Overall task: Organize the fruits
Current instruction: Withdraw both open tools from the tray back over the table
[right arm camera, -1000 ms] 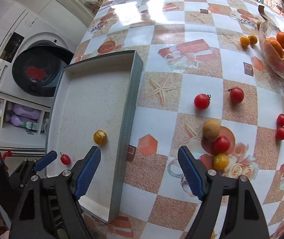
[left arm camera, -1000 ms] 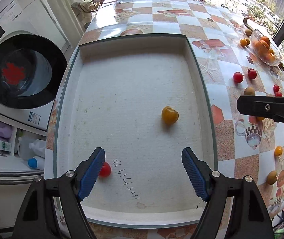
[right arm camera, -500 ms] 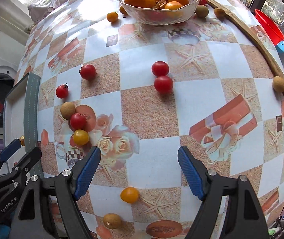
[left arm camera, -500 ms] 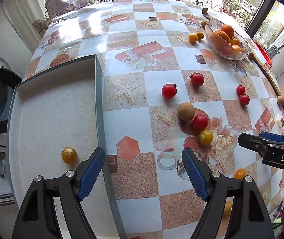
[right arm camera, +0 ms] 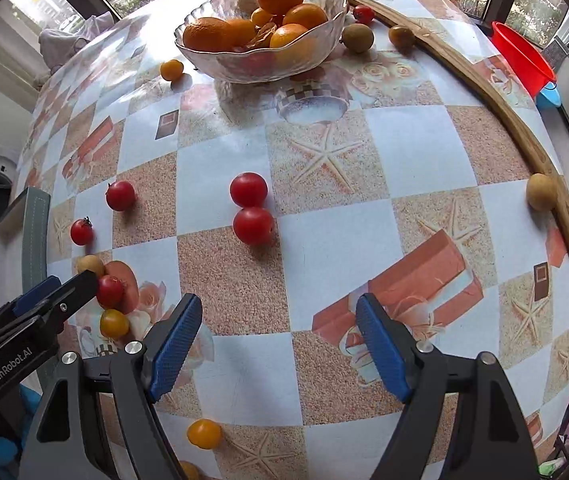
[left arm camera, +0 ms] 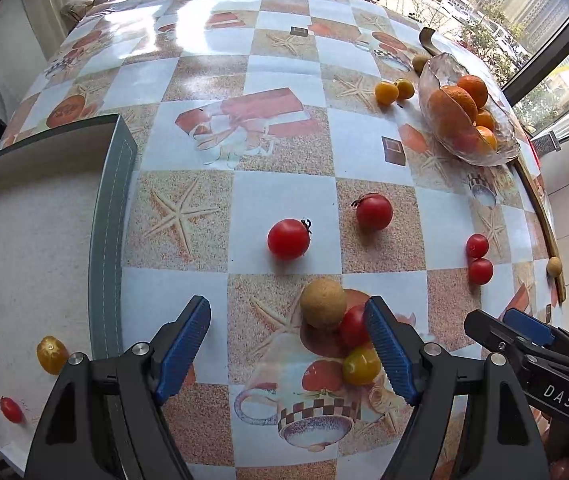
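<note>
Left blue-padded two-finger gripper (left arm camera: 288, 348), jaws spread and empty, hangs over a cluster of three fruits on the checkered tablecloth (left arm camera: 284, 192): round tan fruit (left arm camera: 322, 307), red cherry tomato (left arm camera: 351, 326), yellow cherry tomato (left arm camera: 361, 366). Right blue-padded gripper (right arm camera: 278, 346), likewise released, faces two touching red tomatoes (right arm camera: 251, 210). White shallow tray w/ grey rim (left arm camera: 110, 240) already holds a yellow tomato (left arm camera: 51, 355) and a small red one (left arm camera: 10, 409), prob. the sorting target. Technique: centre on one fruit only, approach from above, close gently to avoid nudging neighbours.
</note>
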### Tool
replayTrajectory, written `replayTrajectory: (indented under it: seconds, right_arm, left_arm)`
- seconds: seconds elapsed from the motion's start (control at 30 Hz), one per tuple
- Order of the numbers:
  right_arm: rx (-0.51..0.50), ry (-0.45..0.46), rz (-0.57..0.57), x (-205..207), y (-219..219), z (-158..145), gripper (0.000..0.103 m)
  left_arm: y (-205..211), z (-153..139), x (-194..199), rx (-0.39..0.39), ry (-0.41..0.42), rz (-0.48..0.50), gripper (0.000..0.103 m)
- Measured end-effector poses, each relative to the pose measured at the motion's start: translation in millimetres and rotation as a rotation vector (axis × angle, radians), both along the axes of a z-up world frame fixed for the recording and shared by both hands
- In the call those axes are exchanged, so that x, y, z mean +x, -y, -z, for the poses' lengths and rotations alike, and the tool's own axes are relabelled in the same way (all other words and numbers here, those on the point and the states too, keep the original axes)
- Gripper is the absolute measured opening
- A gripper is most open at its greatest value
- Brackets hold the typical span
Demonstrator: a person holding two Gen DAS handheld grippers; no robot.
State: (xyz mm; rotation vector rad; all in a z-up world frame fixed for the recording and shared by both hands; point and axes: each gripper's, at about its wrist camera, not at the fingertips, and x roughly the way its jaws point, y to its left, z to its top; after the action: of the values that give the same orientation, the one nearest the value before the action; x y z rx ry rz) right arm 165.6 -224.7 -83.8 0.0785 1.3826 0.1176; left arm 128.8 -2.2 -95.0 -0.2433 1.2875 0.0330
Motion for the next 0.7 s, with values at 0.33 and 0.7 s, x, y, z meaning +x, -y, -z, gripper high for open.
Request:
replayTrajectory:
  seconds: [0.33, 0.7]
  right_arm:
    - [-0.065, 0.059, -0.088, 23.8, -33.0, 5.0, 0.074]
    - [-0.065, 0.069, -0.099, 21.0, -25.8, 2.1, 0.066]
  left_arm:
    - [3.2, 2.6, 8.2, -0.022, 0.004, -0.003, 0.08]
    - [-32.6, -13.4, -2.3, -0.073, 0.034, -0.117, 0.08]
